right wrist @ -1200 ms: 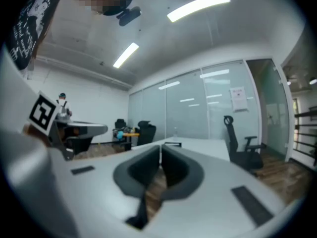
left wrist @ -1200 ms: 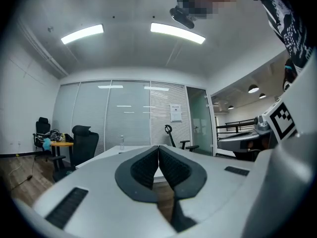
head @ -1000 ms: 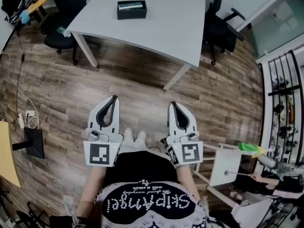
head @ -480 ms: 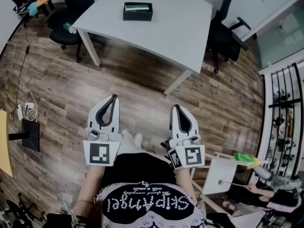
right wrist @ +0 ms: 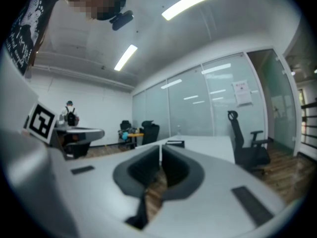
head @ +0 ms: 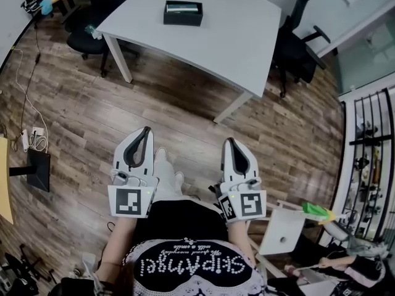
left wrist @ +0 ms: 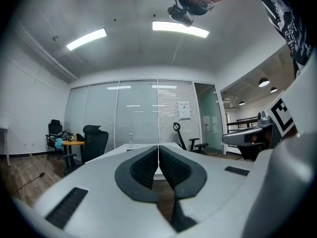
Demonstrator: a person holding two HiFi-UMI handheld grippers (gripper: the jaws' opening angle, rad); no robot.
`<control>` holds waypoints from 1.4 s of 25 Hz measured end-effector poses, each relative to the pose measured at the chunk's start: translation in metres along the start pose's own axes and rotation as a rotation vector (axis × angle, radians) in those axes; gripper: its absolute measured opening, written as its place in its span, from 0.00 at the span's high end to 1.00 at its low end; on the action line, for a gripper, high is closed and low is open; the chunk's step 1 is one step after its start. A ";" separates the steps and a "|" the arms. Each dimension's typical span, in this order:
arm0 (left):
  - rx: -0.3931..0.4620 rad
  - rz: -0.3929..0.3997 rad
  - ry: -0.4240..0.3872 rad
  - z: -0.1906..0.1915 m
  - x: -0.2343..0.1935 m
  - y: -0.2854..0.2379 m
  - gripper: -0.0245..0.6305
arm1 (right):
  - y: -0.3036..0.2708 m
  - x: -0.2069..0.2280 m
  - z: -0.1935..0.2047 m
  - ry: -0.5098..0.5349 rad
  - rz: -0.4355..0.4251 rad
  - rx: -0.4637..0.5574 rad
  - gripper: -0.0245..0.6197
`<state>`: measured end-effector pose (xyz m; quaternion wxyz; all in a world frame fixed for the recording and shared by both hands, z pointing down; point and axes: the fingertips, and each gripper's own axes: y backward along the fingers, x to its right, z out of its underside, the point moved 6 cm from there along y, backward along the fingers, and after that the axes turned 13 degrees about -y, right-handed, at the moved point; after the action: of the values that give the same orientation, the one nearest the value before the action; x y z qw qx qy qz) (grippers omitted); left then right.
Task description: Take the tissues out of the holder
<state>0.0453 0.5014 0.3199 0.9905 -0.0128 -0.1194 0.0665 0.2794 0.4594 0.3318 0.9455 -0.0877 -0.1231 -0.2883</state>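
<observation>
A black tissue holder (head: 183, 13) with a pale tissue showing in its top slot sits on the white table (head: 247, 36) at the far side of the room. The holder also shows small in the right gripper view (right wrist: 175, 144). Both grippers hang low in front of the person's waist, far from the table. My left gripper (head: 144, 132) is shut with nothing between its jaws, its tips meeting (left wrist: 158, 147). My right gripper (head: 229, 142) is shut and empty too, its tips together (right wrist: 160, 146).
Black office chairs stand at the table's left (head: 86, 39) and right (head: 299, 39). A white stool (head: 281, 233) is close by my right side. Wooden floor (head: 185, 116) lies between me and the table. A monitor (head: 37, 170) and cables lie at the left.
The view has shifted forward a little toward the table; the holder sits slightly further right in view. One foot now shows ahead between the grippers. Both grippers stay shut.
</observation>
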 end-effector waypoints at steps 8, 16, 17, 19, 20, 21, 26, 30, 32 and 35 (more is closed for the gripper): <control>0.005 0.030 0.024 0.007 -0.030 -0.039 0.91 | -0.050 0.001 0.002 -0.026 0.008 -0.035 0.91; 0.016 0.039 0.029 0.013 -0.091 -0.098 0.91 | -0.130 -0.008 -0.011 -0.024 0.024 -0.004 0.91; 0.016 0.040 0.029 0.014 -0.099 -0.105 0.91 | -0.139 -0.009 -0.012 -0.024 0.025 0.000 0.91; 0.019 0.048 0.029 0.017 -0.113 -0.118 0.92 | -0.157 -0.013 -0.013 -0.023 0.029 0.008 0.91; 0.022 0.052 0.029 0.018 -0.119 -0.123 0.92 | -0.164 -0.015 -0.013 -0.022 0.032 0.012 0.91; 0.023 0.056 0.030 0.019 -0.125 -0.128 0.92 | -0.170 -0.017 -0.014 -0.023 0.036 0.016 0.91; 0.025 0.068 0.037 0.020 -0.145 -0.145 0.92 | -0.192 -0.024 -0.017 -0.026 0.051 0.010 0.91; 0.012 0.073 0.050 0.023 -0.154 -0.150 0.92 | -0.201 -0.027 -0.019 -0.019 0.063 -0.003 0.91; 0.005 0.072 0.054 0.025 -0.155 -0.151 0.92 | -0.204 -0.026 -0.018 -0.017 0.064 -0.006 0.91; -0.010 0.074 0.060 0.028 -0.154 -0.153 0.92 | -0.206 -0.023 -0.017 -0.020 0.065 -0.016 0.91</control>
<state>-0.0896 0.3297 0.3175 0.9905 -0.0240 -0.0893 0.1020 0.1469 0.2989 0.3283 0.9524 -0.1020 -0.1272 -0.2577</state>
